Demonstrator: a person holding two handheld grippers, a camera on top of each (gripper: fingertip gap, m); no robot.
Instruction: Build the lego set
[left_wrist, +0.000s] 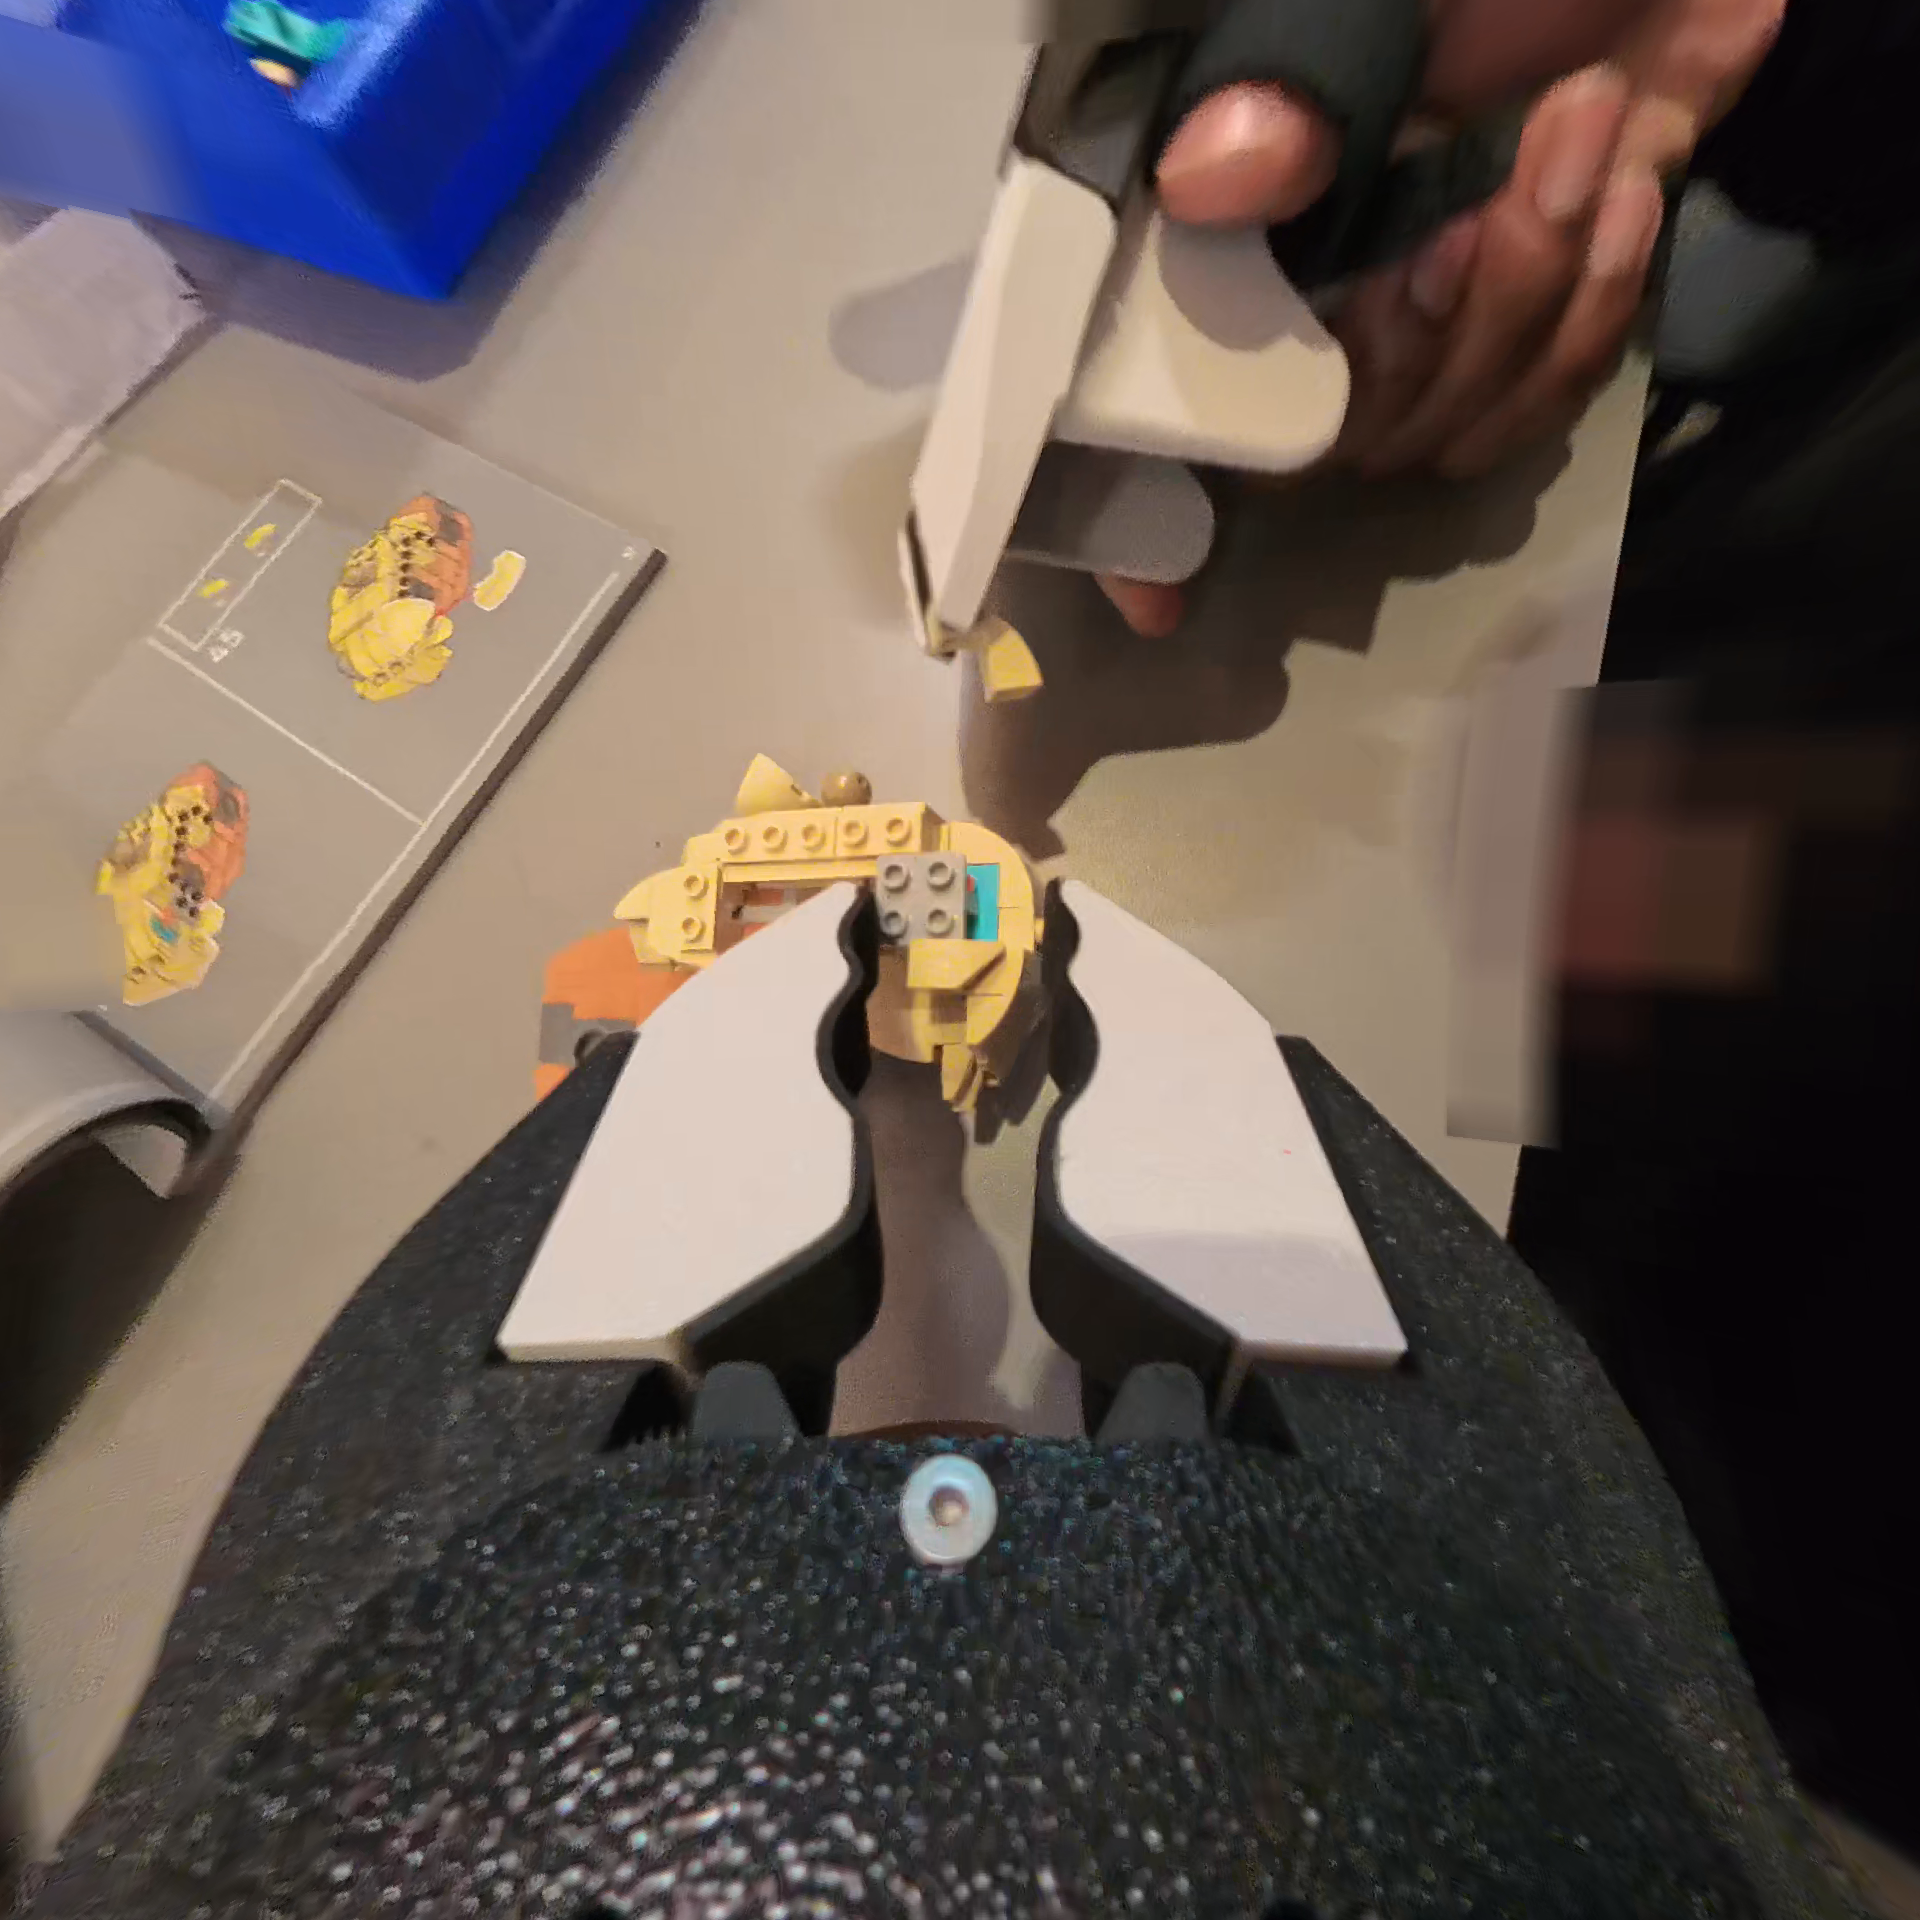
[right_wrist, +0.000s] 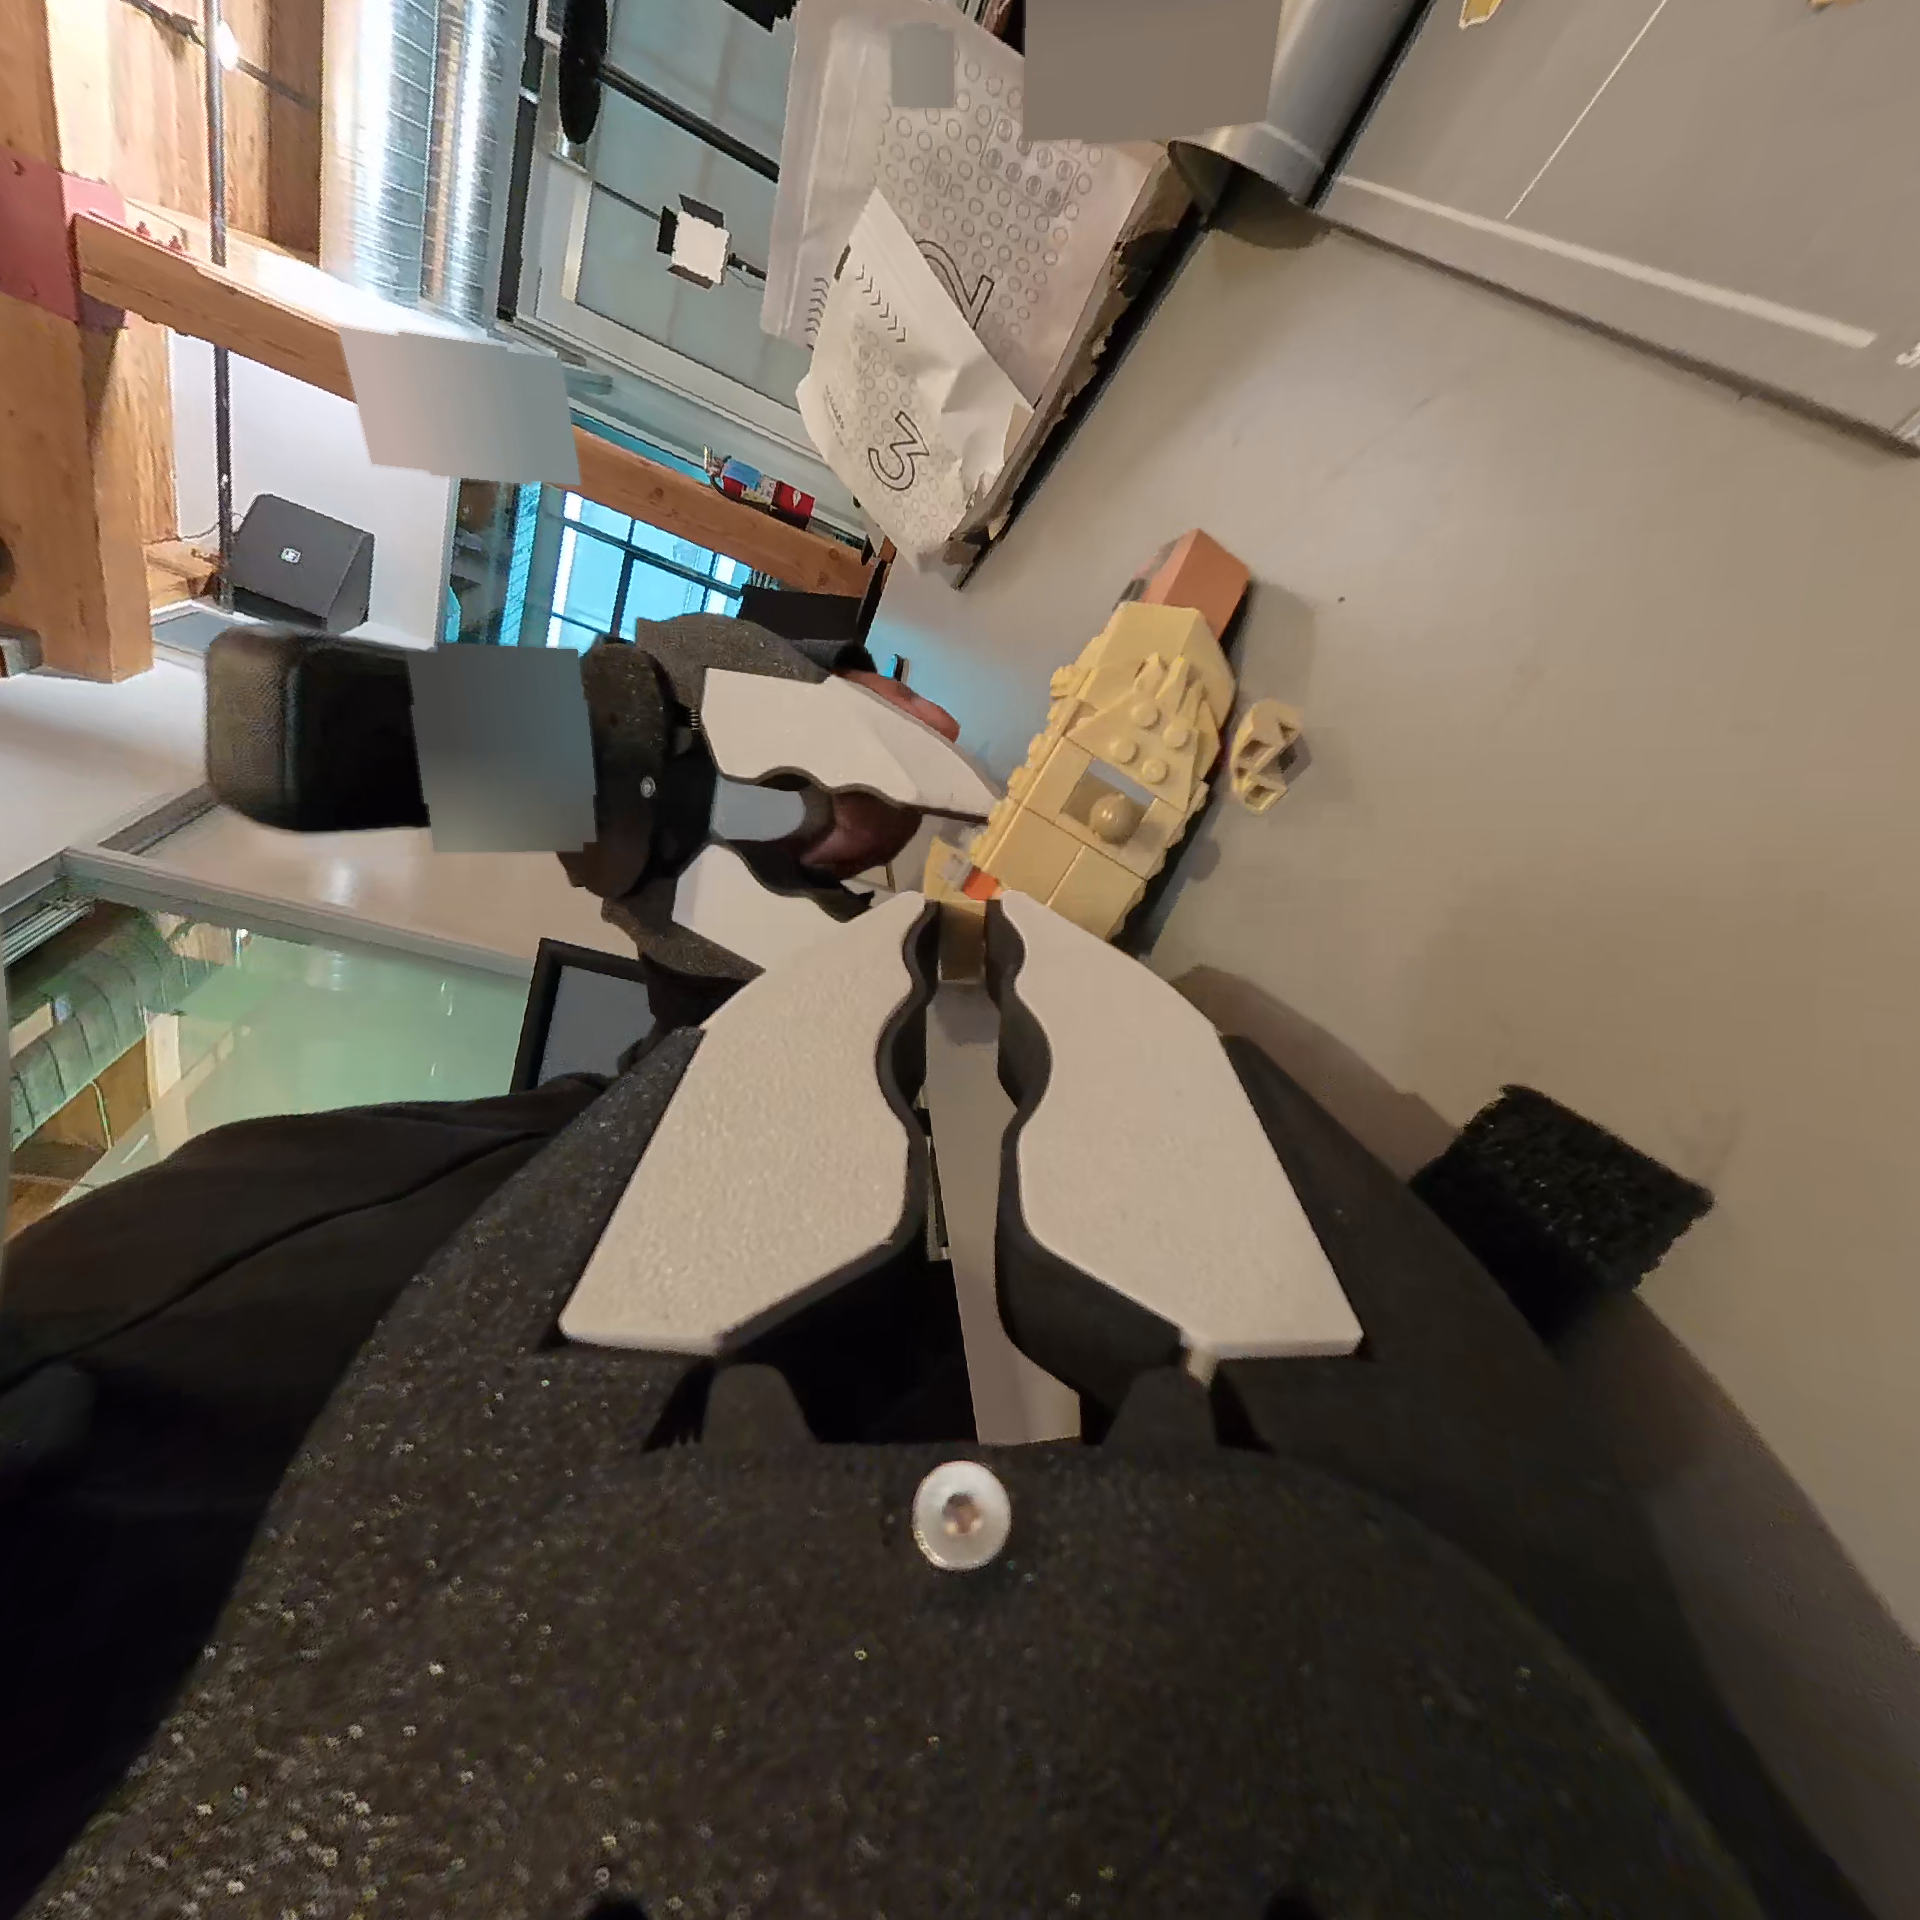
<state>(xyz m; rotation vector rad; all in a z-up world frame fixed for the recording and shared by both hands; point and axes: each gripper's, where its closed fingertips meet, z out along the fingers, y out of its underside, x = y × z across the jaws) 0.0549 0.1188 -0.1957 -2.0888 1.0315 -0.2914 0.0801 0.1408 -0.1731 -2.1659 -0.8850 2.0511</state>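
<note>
Left fingers: my left gripper (left_wrist: 951, 935) stands partly open around one end of the tan brick model (left_wrist: 831, 883); from the right wrist view its upper pad meets the model's side, but I cannot tell whether both pads press, so I cannot call it a grasp.
Right fingers: my right gripper (right_wrist: 961, 925) is clenched on a small tan curved brick (right_wrist: 961, 951), both dark pads against its sides; the left view shows that brick (left_wrist: 1008, 665) hanging at the fingertips above the model.
Model: studded tan bricks with a grey four-stud plate (left_wrist: 920, 894), a teal piece beside it, an orange section (left_wrist: 603, 987) at the back, and a round tan ball on top; it rests on the matte grey table (left_wrist: 727, 416).
Loose part: a pale open-frame brick (right_wrist: 1268, 764) lies just beside the model.
Surroundings: a grey instruction booklet (left_wrist: 416, 727) lies open to the left, a glossy blue bin (left_wrist: 364, 156) beyond it, crumpled white paper bags (right_wrist: 914, 364) at the table edge.
Gripper build: smooth pale-grey finger plates, wavy black pads, grainy black housing.
Hand: a hand (left_wrist: 1507, 260) grips the right tool.
</note>
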